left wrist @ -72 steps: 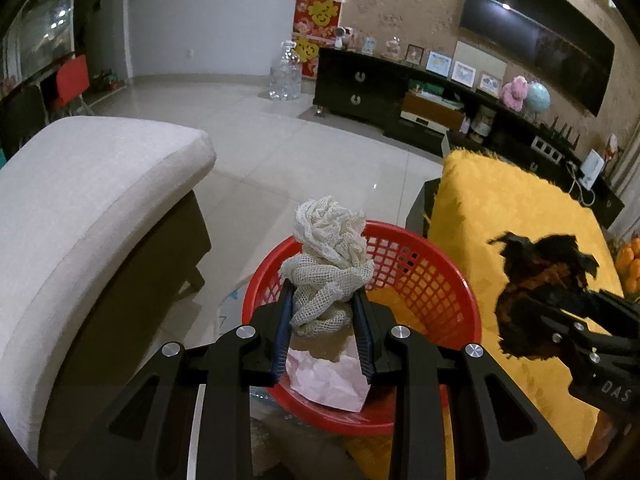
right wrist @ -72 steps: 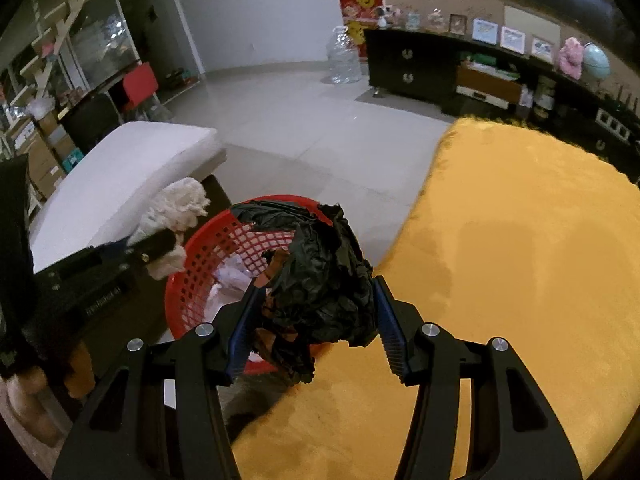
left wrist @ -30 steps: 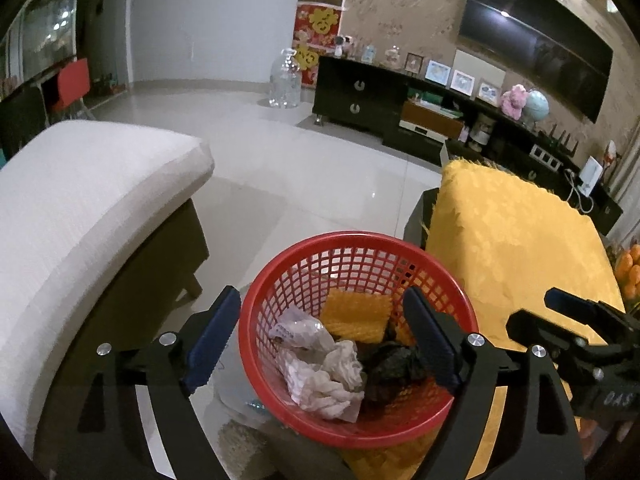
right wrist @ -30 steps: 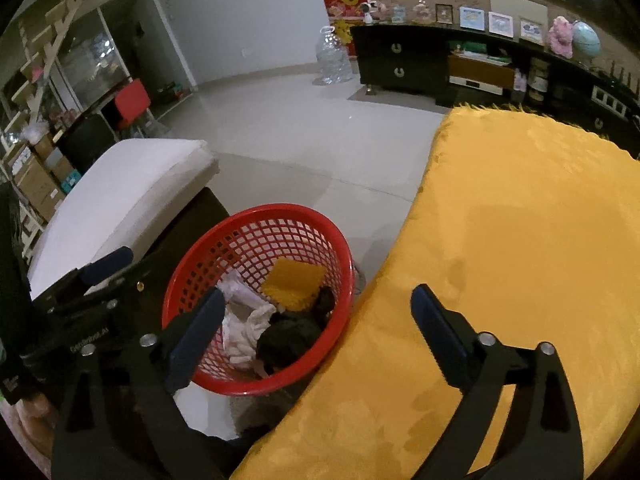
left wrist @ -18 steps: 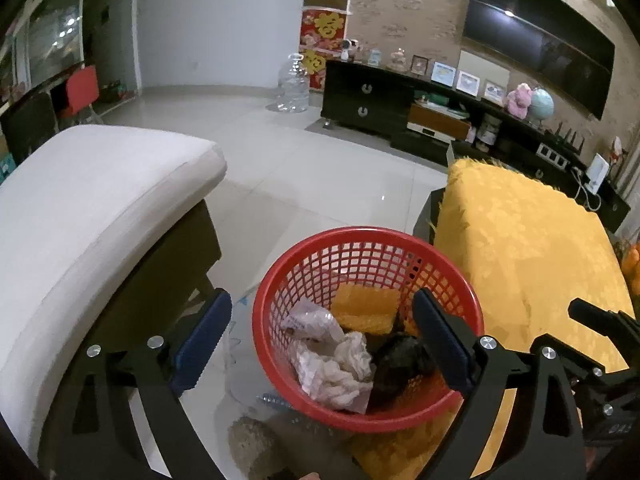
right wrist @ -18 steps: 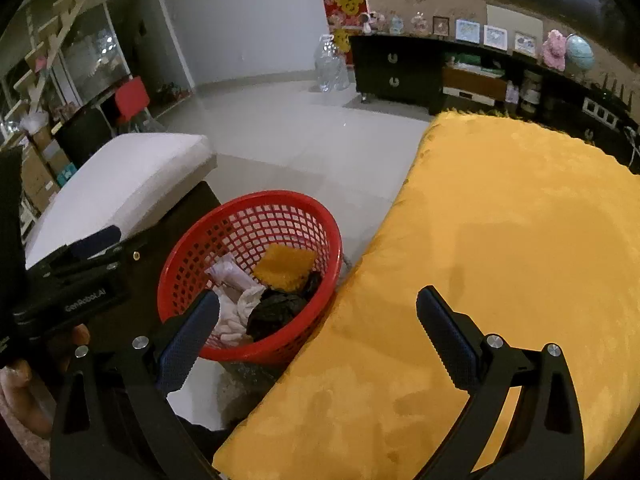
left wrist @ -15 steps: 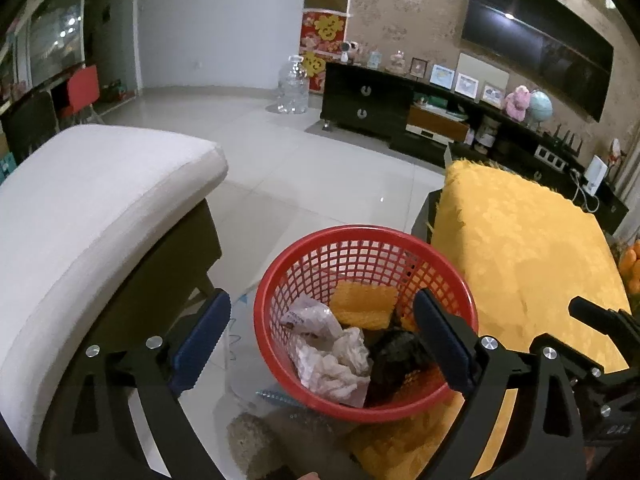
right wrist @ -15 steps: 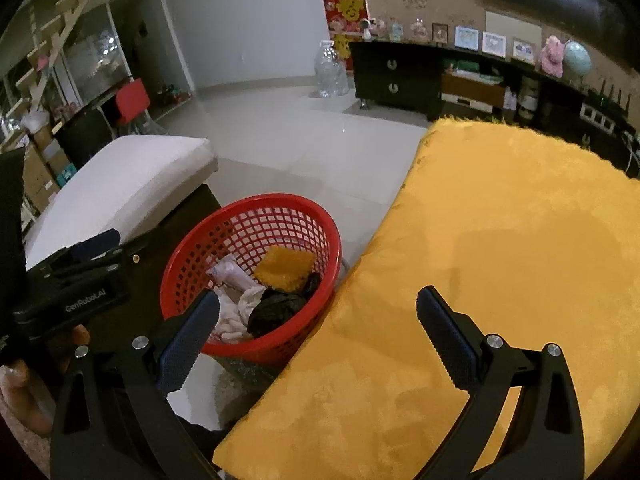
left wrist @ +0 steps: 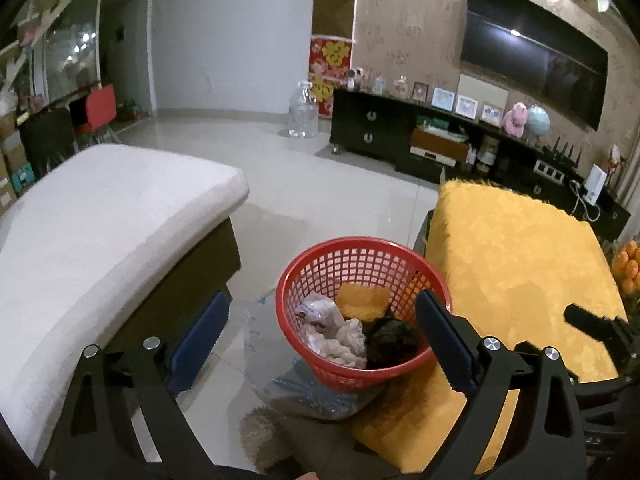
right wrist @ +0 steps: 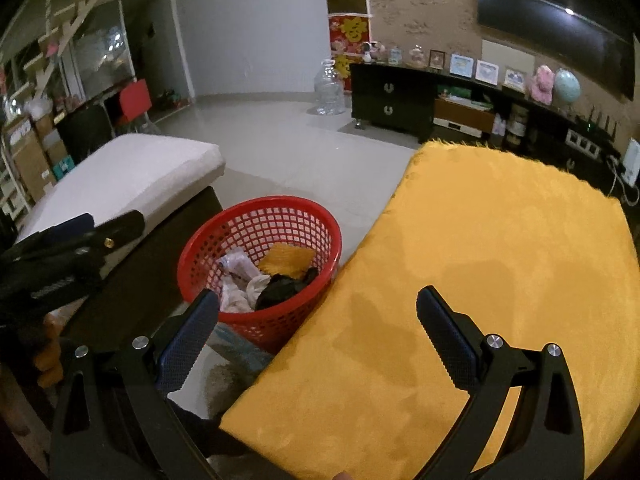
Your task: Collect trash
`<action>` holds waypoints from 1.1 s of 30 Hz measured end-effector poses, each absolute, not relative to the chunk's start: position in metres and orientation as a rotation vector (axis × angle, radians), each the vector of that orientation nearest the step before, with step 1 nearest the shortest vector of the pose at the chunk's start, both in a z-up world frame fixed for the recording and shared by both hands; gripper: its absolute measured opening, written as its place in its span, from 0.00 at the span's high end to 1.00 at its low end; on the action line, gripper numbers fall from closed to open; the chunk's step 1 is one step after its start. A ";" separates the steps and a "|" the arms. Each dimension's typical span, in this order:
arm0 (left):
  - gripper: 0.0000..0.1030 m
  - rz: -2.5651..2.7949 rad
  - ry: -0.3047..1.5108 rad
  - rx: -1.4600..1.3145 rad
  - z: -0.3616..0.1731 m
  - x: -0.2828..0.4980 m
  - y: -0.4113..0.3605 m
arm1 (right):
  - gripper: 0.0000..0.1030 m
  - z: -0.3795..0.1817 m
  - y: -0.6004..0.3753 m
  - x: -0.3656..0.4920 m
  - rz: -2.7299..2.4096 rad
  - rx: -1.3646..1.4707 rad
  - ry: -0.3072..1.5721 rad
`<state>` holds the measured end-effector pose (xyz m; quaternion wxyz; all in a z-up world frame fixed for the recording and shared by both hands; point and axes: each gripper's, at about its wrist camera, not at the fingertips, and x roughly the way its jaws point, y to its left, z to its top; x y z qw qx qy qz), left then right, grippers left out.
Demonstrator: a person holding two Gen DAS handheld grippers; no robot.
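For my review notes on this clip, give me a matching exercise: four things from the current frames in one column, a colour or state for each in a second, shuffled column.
Things:
1. basket
2. crumpled bag
3. table cover
4. left gripper

Colour or state:
A. yellow
B. open, nothing between the jaws
C. red mesh
D. black, lying in the basket

Pairs: 1-C, 2-D, 3-A, 4-B

Little can be read. Far ahead of the left gripper, a red wall hanging (left wrist: 331,53) beside the dark cabinet bears a large golden Chinese character, too blurred to tell which one. In the right wrist view, the left gripper (right wrist: 60,264) carries a line of pale lettering on its black body, too small and dim to make out here.
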<state>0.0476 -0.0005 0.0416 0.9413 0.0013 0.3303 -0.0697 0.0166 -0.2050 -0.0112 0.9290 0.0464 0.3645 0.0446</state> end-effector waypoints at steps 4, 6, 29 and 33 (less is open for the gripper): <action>0.10 -0.130 0.644 0.013 0.055 0.029 0.000 | 0.07 -0.008 -0.206 0.004 0.092 0.110 0.729; 0.10 -0.117 0.628 0.030 0.060 0.019 -0.001 | 0.07 -0.005 -0.205 -0.004 0.094 0.123 0.718; 0.10 -0.123 0.619 0.050 0.065 -0.033 -0.004 | 0.07 0.004 -0.196 -0.061 0.080 0.105 0.648; 0.10 -0.124 0.617 0.052 0.063 -0.036 -0.004 | 0.07 0.004 -0.197 -0.062 0.077 0.106 0.651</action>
